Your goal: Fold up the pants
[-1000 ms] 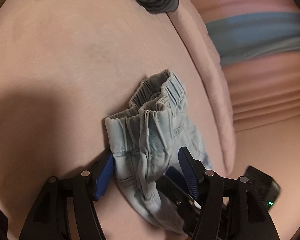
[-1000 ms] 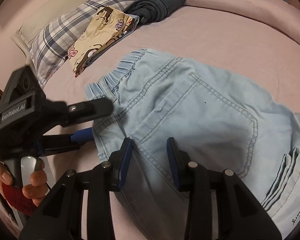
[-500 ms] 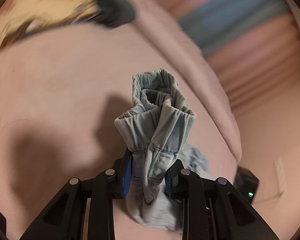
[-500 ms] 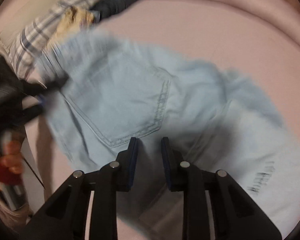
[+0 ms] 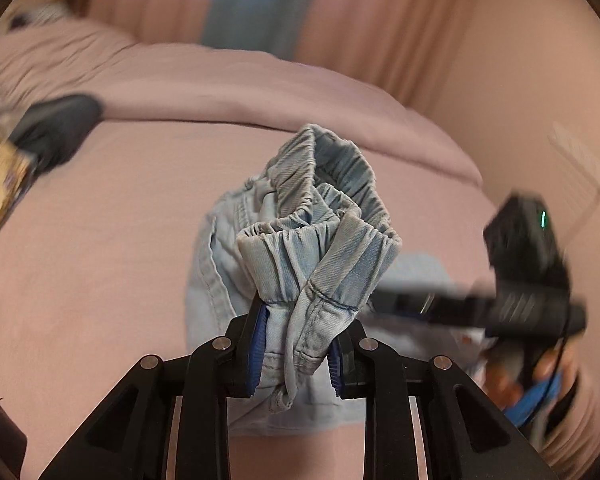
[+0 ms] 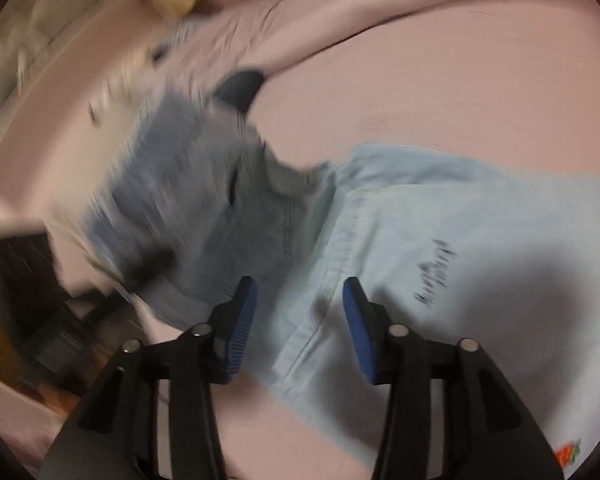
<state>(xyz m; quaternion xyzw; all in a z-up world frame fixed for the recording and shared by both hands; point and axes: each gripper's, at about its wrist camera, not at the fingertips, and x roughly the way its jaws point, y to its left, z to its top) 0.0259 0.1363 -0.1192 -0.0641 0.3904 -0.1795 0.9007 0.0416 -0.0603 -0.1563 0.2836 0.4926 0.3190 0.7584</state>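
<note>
Clamping the bunched elastic waistband, the left gripper (image 5: 298, 354) held the pale denim pants (image 5: 316, 248) tight between its blue pads, the fabric rising ahead of its fingertips above the pink bed (image 5: 100, 240). The right gripper (image 6: 300, 328) was opening, its pads apart, the pants lying beneath and beyond them, ungripped.

Pink bedsheet (image 5: 100, 280), dark folded garment (image 5: 56, 128), curtains (image 5: 380, 20)

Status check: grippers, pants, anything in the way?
Left gripper clamped on pants waistband. Right gripper opening, pads off the denim. Bed ahead unobstructed.
</note>
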